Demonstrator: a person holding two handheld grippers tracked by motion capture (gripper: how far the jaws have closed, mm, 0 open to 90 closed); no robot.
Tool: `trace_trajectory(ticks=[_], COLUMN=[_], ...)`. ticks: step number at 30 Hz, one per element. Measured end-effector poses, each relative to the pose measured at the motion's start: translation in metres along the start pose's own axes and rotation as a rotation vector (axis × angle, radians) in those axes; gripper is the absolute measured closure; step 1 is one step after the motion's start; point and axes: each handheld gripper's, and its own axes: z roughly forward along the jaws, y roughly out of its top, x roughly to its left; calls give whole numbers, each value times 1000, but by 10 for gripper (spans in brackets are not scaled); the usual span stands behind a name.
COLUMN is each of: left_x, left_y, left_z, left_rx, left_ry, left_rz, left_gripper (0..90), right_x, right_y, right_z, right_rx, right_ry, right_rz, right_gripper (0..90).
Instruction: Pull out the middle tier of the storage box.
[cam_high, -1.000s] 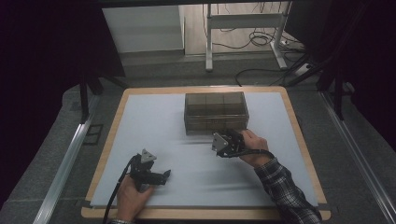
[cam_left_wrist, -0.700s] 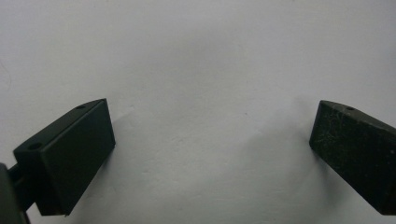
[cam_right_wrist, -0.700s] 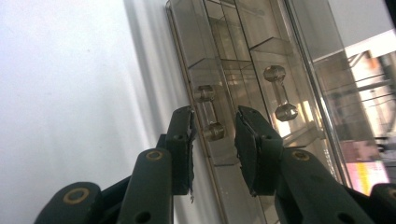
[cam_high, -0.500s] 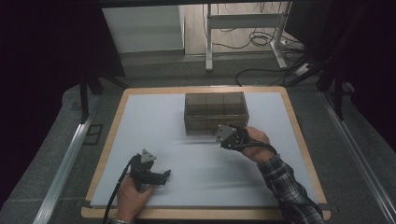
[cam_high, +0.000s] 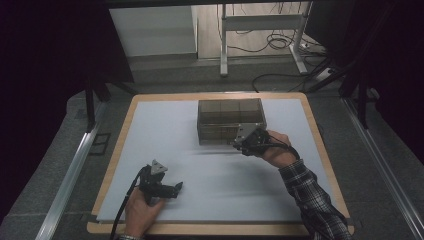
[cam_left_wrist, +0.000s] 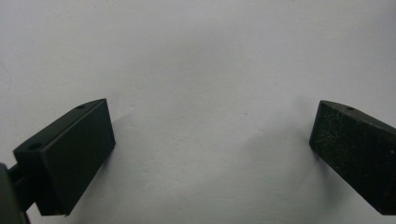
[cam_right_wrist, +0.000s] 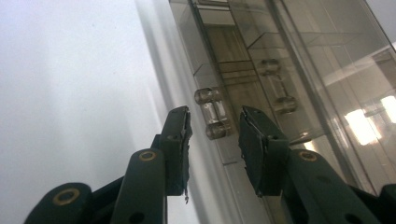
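Between the right tongs, a clear ribbed handle; smoky drawer box.

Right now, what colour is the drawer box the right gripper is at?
The drawer box is see-through smoky brown with clear knob handles, which shows best in the right gripper view.

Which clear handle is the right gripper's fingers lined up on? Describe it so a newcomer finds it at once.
Start at the white table, then find the clear smoky drawer box at its far middle. On the box's near front are two small clear bar handles; the handle in question is the one between the right gripper and its open fingers, not the second handle farther along.
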Motion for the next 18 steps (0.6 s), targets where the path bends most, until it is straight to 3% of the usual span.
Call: trace_trajectory(ticks=[18], left_x=[0], left_y=[0], left_z=[0], left_rx=[1], left_ry=[0], left_rz=[2], left_gripper=[0], right_x=[-37], right_y=[-17], right_z=[-1], right_rx=[27], right_ry=[142], right_rz=[11], right_gripper=[660])
